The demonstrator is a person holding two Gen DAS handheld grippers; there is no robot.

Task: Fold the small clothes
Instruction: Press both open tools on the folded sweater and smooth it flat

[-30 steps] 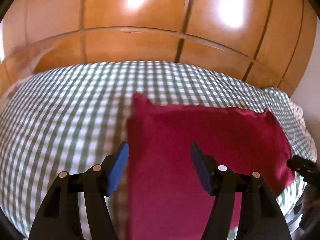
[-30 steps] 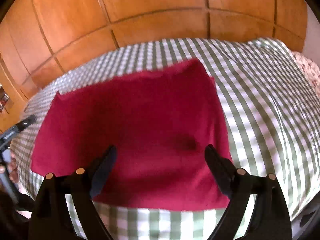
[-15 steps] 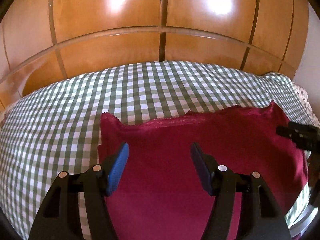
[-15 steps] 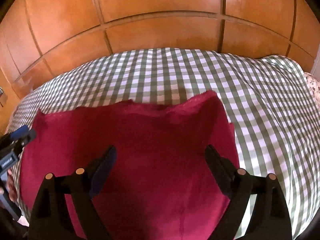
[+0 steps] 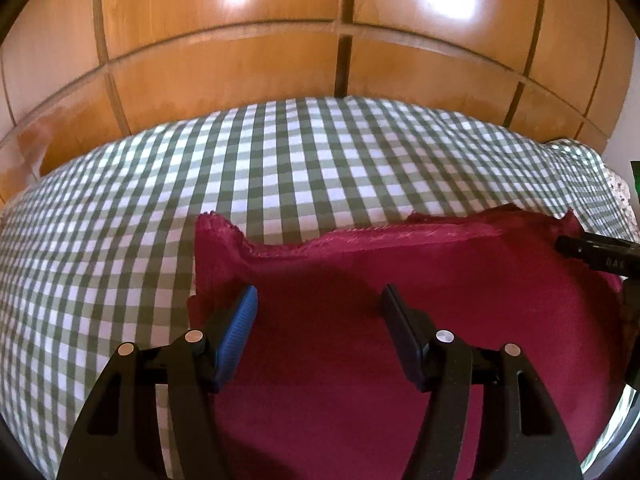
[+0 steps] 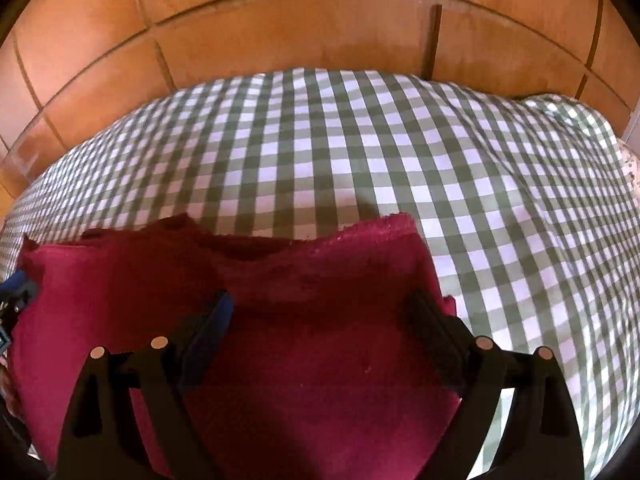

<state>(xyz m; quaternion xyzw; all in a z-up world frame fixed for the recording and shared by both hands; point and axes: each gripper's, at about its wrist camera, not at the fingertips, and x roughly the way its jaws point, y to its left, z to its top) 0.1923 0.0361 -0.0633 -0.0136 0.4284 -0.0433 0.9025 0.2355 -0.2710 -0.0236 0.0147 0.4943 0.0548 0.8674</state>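
Observation:
A dark red cloth (image 5: pixel 400 280) lies flat on the green-and-white checked cover (image 5: pixel 280 168), its frayed far edge wavy. It also shows in the right wrist view (image 6: pixel 300 300). My left gripper (image 5: pixel 318 312) is open and empty, over the cloth's left part. My right gripper (image 6: pixel 320 316) is open and empty, over the cloth's right part near its right edge. The right gripper's tip shows at the right edge of the left wrist view (image 5: pixel 592 254). The left gripper's tip shows at the left edge of the right wrist view (image 6: pixel 14 292).
Glossy wooden wardrobe panels (image 5: pixel 280 40) stand close behind the checked surface (image 6: pixel 400 140). A floral fabric edge (image 5: pixel 618 188) shows at the far right. The checked cover extends left of and beyond the cloth.
Both grippers have swung to face the cloth's far edge squarely and moved closer to it. The cloth's far edge now lies wavier. Both grippers stayed open.

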